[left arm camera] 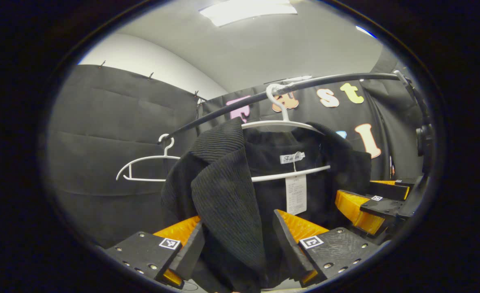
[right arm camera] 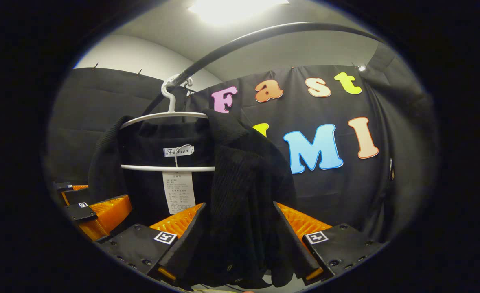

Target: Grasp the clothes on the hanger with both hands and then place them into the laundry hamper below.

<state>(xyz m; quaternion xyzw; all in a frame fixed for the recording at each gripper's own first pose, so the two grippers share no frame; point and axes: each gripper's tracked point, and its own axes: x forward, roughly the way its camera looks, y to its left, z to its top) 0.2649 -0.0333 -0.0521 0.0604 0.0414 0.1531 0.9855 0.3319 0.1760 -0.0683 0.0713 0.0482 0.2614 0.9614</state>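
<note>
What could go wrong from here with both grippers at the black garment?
The black garment is still draped over the white hanger, so pulling down could drag the hanger off the rail. The jaws of the left gripper and right gripper look open around fabric folds; the cloth might slip.

garments: one black coat [left arm camera: 227, 191] | hangers: two white, one under the coat [left arm camera: 282, 122], one bare [left arm camera: 148, 165] | rails: one dark [left arm camera: 264, 95] | grippers: two, left [left arm camera: 240, 244], right [right arm camera: 240, 240] | paper tags: one [left arm camera: 296, 194]
</note>
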